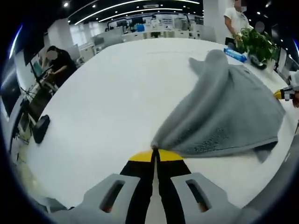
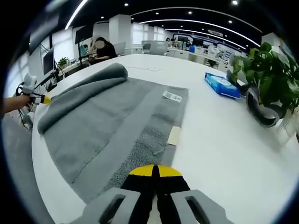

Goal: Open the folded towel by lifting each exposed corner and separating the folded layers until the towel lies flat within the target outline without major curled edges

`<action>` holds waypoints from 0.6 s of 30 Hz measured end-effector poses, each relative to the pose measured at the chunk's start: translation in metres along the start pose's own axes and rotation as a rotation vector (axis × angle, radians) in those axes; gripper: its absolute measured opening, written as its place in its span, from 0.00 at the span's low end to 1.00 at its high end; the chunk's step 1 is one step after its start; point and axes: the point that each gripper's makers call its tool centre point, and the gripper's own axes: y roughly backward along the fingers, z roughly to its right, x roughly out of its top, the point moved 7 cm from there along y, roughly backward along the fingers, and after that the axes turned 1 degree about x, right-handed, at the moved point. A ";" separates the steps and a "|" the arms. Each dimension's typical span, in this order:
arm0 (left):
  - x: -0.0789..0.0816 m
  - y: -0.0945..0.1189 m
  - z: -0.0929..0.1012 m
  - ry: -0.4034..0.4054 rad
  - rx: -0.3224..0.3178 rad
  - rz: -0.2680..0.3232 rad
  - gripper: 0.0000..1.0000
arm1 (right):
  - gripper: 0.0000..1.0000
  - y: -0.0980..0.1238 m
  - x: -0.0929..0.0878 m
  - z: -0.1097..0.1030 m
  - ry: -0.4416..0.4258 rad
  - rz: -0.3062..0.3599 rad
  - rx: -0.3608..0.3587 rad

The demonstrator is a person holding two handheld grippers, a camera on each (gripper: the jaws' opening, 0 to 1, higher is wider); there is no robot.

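A grey towel (image 1: 229, 112) lies on the white table (image 1: 103, 102), partly folded, with one layer pulled up into a ridge. My left gripper (image 1: 155, 154) is shut on a towel corner, pinched right at its yellow tips. In the right gripper view the towel (image 2: 103, 126) spreads flat with a rolled fold along its far left side, a white label (image 2: 172, 96) and a tan tag (image 2: 174, 135). My right gripper (image 2: 155, 171) is shut on the towel's near edge. The left gripper (image 2: 41, 99) holds the corner at the far left; the right gripper (image 1: 283, 94) shows at the towel's right side.
A blue pack (image 2: 223, 84) lies on the table beyond the towel, next to a potted plant (image 2: 266, 84). A black object (image 1: 40, 128) sits at the table's left edge. A person (image 1: 58, 63) sits at a desk; another (image 1: 236, 21) stands behind the plant.
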 end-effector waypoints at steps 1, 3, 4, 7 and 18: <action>-0.001 0.001 -0.002 0.000 0.004 0.000 0.01 | 0.00 0.000 0.000 0.001 -0.002 0.001 -0.002; -0.003 0.002 -0.004 0.001 0.012 -0.001 0.01 | 0.00 0.002 -0.002 0.003 -0.009 0.003 -0.006; -0.004 0.003 -0.004 0.000 0.014 -0.002 0.01 | 0.00 0.003 -0.003 0.006 -0.012 0.004 -0.010; -0.006 0.008 -0.003 0.010 0.023 -0.002 0.01 | 0.00 0.005 -0.005 0.009 -0.024 0.008 -0.018; -0.019 0.024 -0.015 0.033 0.065 0.003 0.01 | 0.00 0.018 -0.018 0.028 -0.055 0.015 -0.066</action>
